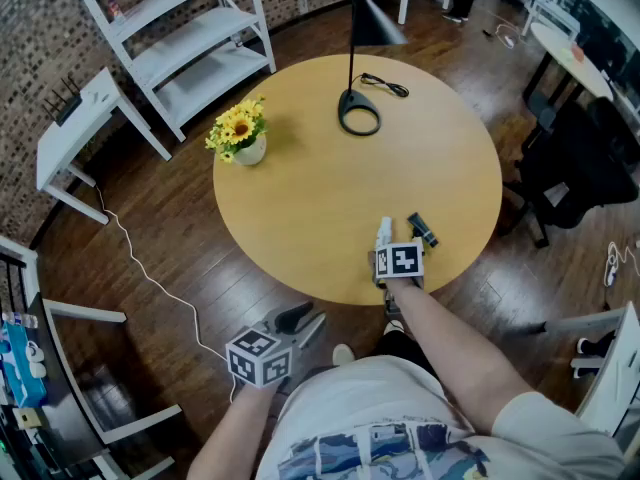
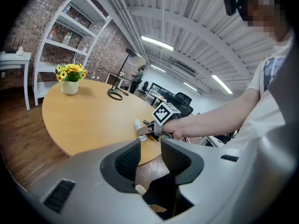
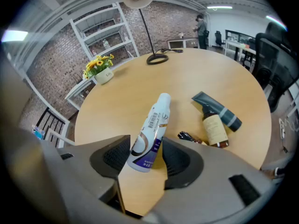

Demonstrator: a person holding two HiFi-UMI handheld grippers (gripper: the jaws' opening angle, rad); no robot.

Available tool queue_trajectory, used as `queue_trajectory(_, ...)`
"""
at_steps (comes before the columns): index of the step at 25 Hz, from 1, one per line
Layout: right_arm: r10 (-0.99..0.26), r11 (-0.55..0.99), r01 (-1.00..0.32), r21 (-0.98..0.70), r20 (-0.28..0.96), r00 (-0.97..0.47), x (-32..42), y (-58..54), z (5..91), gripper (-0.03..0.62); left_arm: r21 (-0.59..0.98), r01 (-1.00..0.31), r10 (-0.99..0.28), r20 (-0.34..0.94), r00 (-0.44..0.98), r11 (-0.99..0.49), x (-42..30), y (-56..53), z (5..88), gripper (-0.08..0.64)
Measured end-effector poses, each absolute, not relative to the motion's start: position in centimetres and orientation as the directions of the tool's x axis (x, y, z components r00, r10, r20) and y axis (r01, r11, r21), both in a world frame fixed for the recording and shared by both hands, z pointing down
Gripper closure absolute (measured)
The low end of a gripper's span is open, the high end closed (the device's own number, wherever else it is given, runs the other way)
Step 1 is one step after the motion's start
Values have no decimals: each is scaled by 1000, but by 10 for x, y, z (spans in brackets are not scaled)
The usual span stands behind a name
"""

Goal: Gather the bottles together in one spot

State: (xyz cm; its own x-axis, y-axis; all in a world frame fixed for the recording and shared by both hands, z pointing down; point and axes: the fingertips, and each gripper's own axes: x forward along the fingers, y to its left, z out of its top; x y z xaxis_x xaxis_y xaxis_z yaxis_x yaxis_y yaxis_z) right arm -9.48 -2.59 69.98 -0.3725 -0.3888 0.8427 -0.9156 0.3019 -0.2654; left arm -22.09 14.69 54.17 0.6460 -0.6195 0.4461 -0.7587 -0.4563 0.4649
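The round wooden desk [image 1: 300, 198] is taking up the middle of the room, with a white shelf unit [image 1: 190, 38] standing behind it against the brick wall. A black lamp [image 1: 358, 108] is standing at the desk's far side, and a pot of yellow flowers [image 1: 240, 136] is sitting near its left edge.

The right gripper [image 3: 145, 155] is reaching steeply down over the near edge of the desk. Its fingers [image 3: 117, 155] are spreading wide around the base of a white bottle [image 3: 152, 134], which is lying on the desk between them – the pads are not pressing on it.

The left gripper [image 2: 149, 146] is hanging off the desk, low by the person's body over the wooden floor [image 1: 150, 238]; its fingers [image 2: 128, 160] are standing a little apart with nothing between them.

A brown bottle [image 3: 216, 125] with a dark cap is lying just to the right of the white one – near it, not touching. A small dark thing [image 3: 189, 136], too small to tell, is lying between the two.
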Motion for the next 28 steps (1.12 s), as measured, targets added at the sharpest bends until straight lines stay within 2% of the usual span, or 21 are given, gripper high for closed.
queue_trajectory(2, -342, 346, -906, -245, 866, -364, -99, -21, 708, 342, 467, -751, -606, 449, 657, -468, -214, 150, 542, 449)
queue_trajectory(4, -310, 419, -885, -204, 884, -350, -104, -19, 712, 380, 468, -745, -599, 448, 663, -475, -208, 153, 542, 449)
queue_trajectory(8, -325, 550, -830, -96, 890, -319, -97, -22, 705, 385, 472, -756, -619, 444, 648, -453, -210, 155, 543, 449)
queue_trajectory(12, -356, 602, -783, -157, 825, -439, -103, -4, 672, 387, 561, -720, -646, 378, 663, -410, -220, 150, 533, 449)
queue_trajectory(17, -448, 638, -744, -198, 691, -568, -100, 27, 601, 389, 787, -518, -656, 199, 728, -335, -212, 107, 511, 449)
queue_trajectory(21, -495, 670, -708, -223, 576, -651, -101, 52, 547, 390, 934, -299, -623, 118, 773, -194, -187, 61, 524, 340)
queue_trajectory(24, -518, 725, -667, -172, 501, -693, -105, 63, 518, 390, 966, -183, -638, 26, 769, -182, -174, 23, 517, 333)
queue_trajectory(28, -551, 762, -646, -41, 482, -681, -101, 63, 508, 388, 970, -107, -616, -51, 786, -217, -150, -9, 497, 339)
